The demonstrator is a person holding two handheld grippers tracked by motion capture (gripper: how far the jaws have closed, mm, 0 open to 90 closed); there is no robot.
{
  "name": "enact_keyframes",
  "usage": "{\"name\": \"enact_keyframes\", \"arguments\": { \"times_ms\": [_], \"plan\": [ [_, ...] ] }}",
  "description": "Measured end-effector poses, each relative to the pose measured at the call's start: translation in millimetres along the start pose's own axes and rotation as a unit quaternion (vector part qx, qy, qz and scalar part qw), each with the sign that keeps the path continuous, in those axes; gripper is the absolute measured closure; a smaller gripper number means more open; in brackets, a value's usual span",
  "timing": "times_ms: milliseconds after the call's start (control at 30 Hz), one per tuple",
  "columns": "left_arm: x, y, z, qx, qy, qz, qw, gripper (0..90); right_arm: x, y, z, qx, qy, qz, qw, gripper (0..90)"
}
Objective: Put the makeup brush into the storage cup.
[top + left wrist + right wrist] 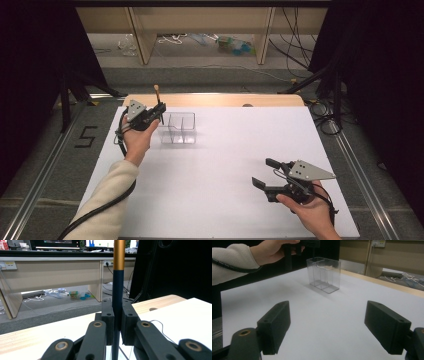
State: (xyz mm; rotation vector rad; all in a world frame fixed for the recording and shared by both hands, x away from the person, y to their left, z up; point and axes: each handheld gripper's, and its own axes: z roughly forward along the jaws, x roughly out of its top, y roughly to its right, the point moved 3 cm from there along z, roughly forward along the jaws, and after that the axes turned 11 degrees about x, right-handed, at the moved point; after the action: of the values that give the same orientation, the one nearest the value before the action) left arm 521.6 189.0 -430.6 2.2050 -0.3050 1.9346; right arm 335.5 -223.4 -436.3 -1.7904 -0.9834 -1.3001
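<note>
High view: the left gripper (159, 114) sits at about ten o'clock on the white table (235, 150), its jaws pinched tight on a slim brush (158, 97) with a dark handle and a gold ferrule. The brush stands nearly upright, tip up, just to the nine o'clock side of the clear holder (181, 128), a see-through box split into compartments. In the left gripper view the brush (117, 290) runs straight up between the two pads, firmly clamped. Down at five o'clock the right gripper (264, 175) rests low over the sheet with its jaws spread wide and nothing between them; the right gripper view looks between those jaws toward the clear holder (323, 273), well apart from it. By my reckoning the pick-up is done and the placing is what's left: the brush is beside the holder, not yet above or inside any compartment. I can't tell whether the holder already contains anything.
</note>
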Motion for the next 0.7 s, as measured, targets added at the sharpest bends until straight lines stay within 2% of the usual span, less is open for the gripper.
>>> {"name": "enact_keyframes", "arguments": {
  "times_ms": [100,200,367,600,700],
  "plan": [
    [-0.8,0.6,0.1,0.0,-0.001,-0.001,1.0,83.1,-0.2,0.0,-1.6,-0.003,-0.011,0.0,0.9999,21.8],
    [-1.7,2.0,0.3,-0.001,-0.004,-0.008,1.0,83.1,-0.2,0.0,-1.6,-0.003,-0.011,0.0,0.9999,21.8],
    [-2.3,0.7,0.8,0.001,-0.002,0.0,1.0,83.1,-0.3,0.0,-1.1,-0.004,-0.01,0.001,0.9999,21.8],
    [-3.8,1.5,0.8,0.002,-0.006,-0.007,1.0,83.1,-0.3,-0.2,-1.1,-0.003,-0.011,0.001,0.9999,21.8],
    [-4.2,1.0,0.9,0.002,-0.006,-0.002,1.0,83.1,-0.4,-0.1,-0.5,-0.006,-0.007,0.0,1.0,21.8]
  ]
}}
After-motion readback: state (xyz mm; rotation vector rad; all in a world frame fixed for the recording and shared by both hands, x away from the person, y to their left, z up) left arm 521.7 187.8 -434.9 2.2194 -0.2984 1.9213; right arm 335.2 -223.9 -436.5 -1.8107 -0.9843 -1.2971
